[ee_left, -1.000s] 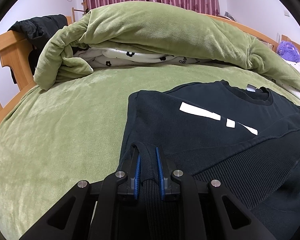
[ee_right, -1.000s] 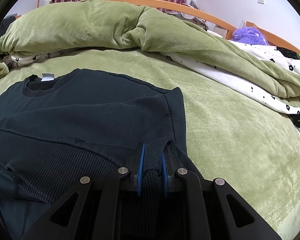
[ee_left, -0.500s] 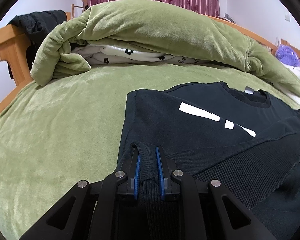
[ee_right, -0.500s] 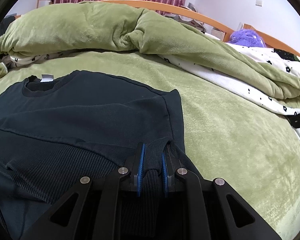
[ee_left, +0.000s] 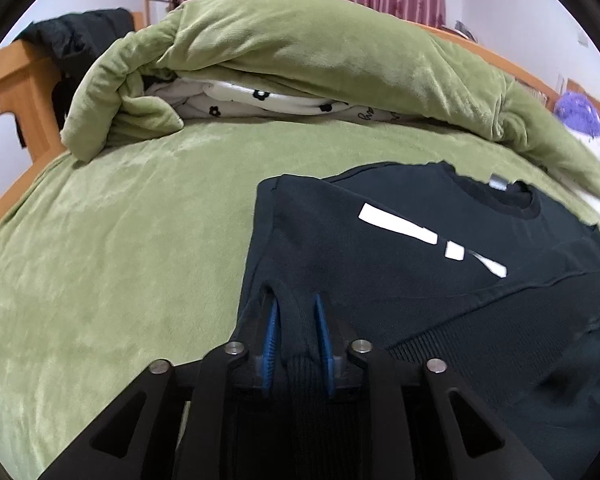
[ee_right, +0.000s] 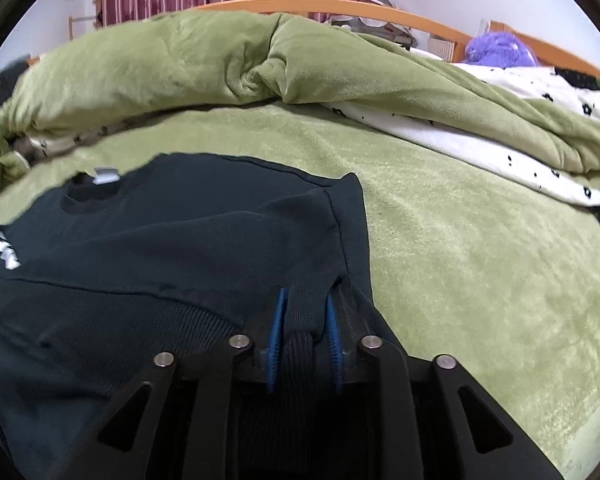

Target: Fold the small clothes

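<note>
A black sweatshirt point(ee_left: 380, 248) with white chest marks lies folded on the green bed cover point(ee_left: 120, 260), its ribbed hem point(ee_left: 500, 328) brought up over the body. My left gripper point(ee_left: 296, 320) sits at the garment's left edge. Its jaws are opening, and a pinched fold of black fabric still stands between the blue pads, which look slightly off it. In the right wrist view the same sweatshirt point(ee_right: 200, 240) fills the lower left. My right gripper point(ee_right: 306, 312) is at its right edge, jaws also opening, with a fold of fabric loose between the pads.
A bunched green duvet point(ee_left: 300, 52) with a white flowered lining point(ee_right: 460, 136) lies across the far side of the bed. A wooden bed frame point(ee_left: 8, 80) with a black jacket point(ee_left: 84, 28) stands at the left. A purple plush point(ee_right: 496, 50) sits far right.
Both pairs of blue pads have parted a little from the black fabric they were pinching. The folds stay between them. Neither hand has shifted noticeably.
</note>
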A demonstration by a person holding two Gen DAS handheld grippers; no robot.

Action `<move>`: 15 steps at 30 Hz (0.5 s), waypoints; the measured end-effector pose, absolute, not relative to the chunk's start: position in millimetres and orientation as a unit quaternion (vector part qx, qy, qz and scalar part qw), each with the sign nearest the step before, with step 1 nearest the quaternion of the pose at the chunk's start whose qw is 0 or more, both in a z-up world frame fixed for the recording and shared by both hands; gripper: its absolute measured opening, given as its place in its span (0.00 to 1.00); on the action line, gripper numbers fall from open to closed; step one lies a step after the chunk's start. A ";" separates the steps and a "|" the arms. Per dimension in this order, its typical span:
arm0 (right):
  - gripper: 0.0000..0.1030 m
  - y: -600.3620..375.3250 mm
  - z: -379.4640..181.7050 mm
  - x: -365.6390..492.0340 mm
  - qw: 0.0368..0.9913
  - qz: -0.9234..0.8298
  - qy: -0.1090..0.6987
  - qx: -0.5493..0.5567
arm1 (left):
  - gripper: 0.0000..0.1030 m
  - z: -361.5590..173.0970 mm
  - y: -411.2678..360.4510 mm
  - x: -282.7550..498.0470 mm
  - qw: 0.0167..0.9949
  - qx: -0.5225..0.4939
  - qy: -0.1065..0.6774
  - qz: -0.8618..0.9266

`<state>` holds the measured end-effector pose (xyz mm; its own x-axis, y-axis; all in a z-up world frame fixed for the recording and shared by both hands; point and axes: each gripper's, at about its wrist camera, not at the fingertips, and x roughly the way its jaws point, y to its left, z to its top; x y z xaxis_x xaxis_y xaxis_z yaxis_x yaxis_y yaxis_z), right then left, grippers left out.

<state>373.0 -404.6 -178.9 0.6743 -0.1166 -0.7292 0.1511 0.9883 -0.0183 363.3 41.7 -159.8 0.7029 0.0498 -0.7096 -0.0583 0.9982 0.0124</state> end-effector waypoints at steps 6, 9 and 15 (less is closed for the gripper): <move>0.69 -403.0 -138.0 300.3 0.929 -0.073 0.363 -0.007 | 0.74 -122.7 50.6 307.4 0.934 -0.031 0.356 0.010; 0.75 -398.5 -125.9 258.1 0.933 -0.068 0.353 -0.027 | 0.74 -112.0 52.5 273.3 0.932 -0.050 0.359 -0.003; 0.75 -401.9 -137.6 189.1 0.930 -0.049 0.365 0.008 | 0.73 -131.0 54.3 213.9 0.921 -0.107 0.373 -0.040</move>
<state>189.1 -401.9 -137.6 0.7295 -0.0856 -0.6786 0.0967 0.9951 -0.0216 213.9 54.3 -131.0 0.7192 -0.1542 -0.6774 -0.0058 0.9737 -0.2278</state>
